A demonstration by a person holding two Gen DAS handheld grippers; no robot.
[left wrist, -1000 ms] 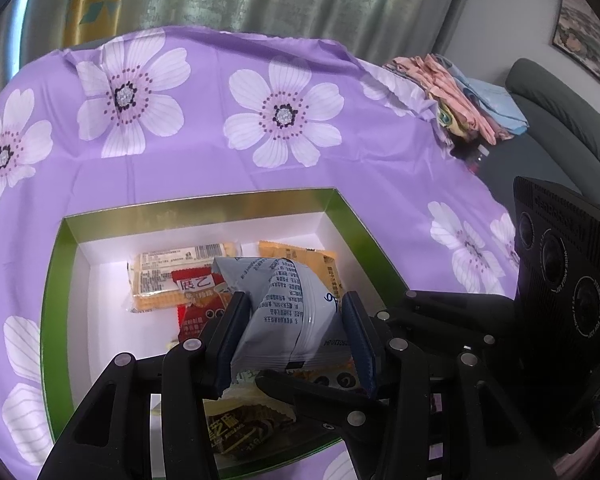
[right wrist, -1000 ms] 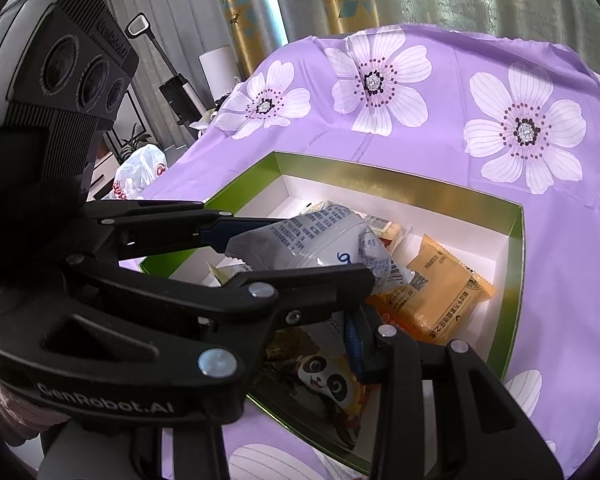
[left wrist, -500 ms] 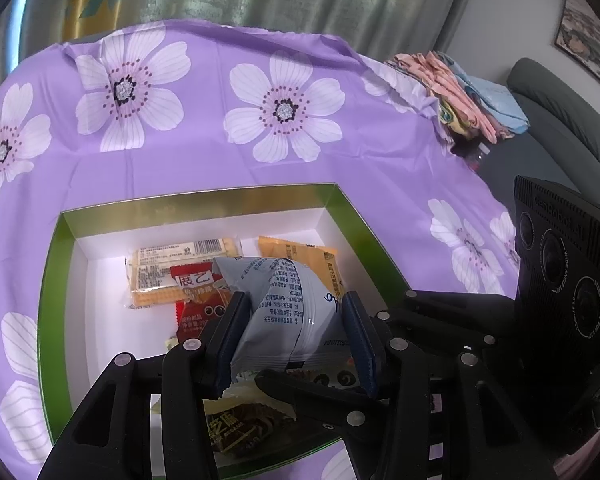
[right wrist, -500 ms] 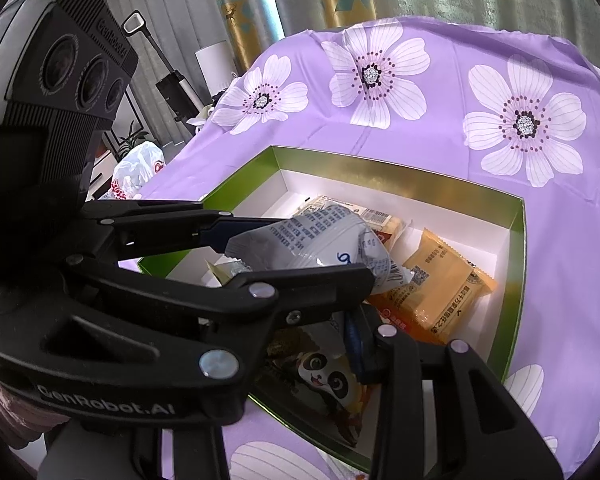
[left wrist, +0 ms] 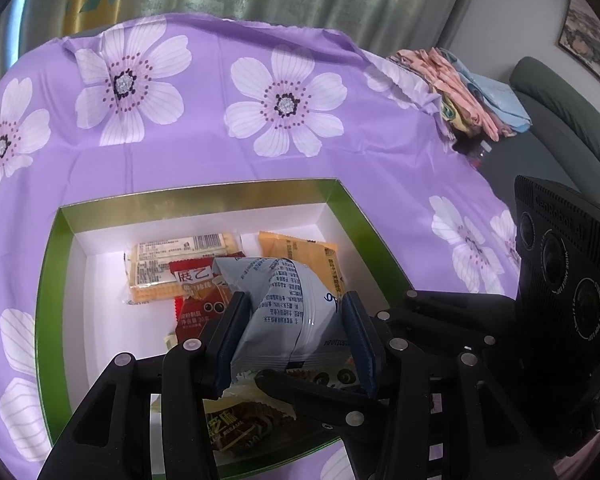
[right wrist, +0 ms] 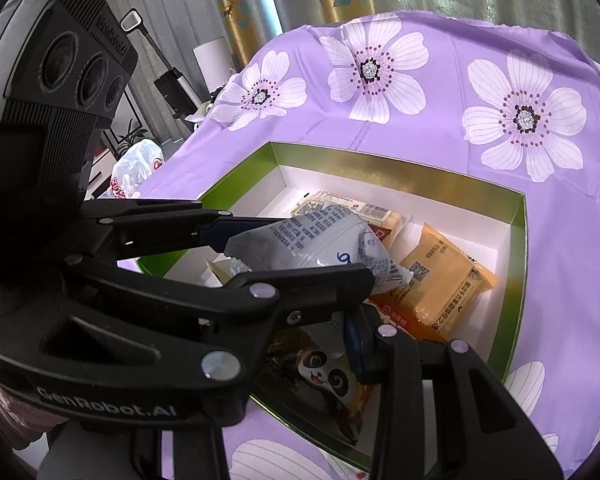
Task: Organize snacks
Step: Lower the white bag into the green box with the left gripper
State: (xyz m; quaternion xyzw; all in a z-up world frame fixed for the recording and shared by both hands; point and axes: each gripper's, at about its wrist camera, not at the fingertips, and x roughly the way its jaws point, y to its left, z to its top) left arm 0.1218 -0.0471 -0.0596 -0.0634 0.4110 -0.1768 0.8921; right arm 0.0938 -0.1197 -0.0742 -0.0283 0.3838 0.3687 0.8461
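My left gripper (left wrist: 290,338) is shut on a grey snack packet (left wrist: 286,312) and holds it above the green-rimmed white box (left wrist: 196,198). The packet (right wrist: 320,242) and the left gripper (right wrist: 296,248) also show in the right wrist view, crossing in front of the right gripper. In the box lie a cracker pack (left wrist: 172,264), a red packet (left wrist: 194,298), an orange packet (right wrist: 440,282), a panda packet (right wrist: 320,376) and a brown sesame packet (left wrist: 236,428). Only one right finger (right wrist: 358,344) shows clearly, so I cannot tell the right gripper's state.
The box sits on a table under a purple cloth with white flowers (left wrist: 286,104). A pile of folded clothes (left wrist: 460,88) lies at the far right edge by a grey sofa (left wrist: 560,128). Curtains hang behind. A white plastic bag (right wrist: 134,168) sits off the table's left.
The view has pulled back a little from the box; the box and its snacks sit lower in both views. The grey packet stays clamped in my left gripper.
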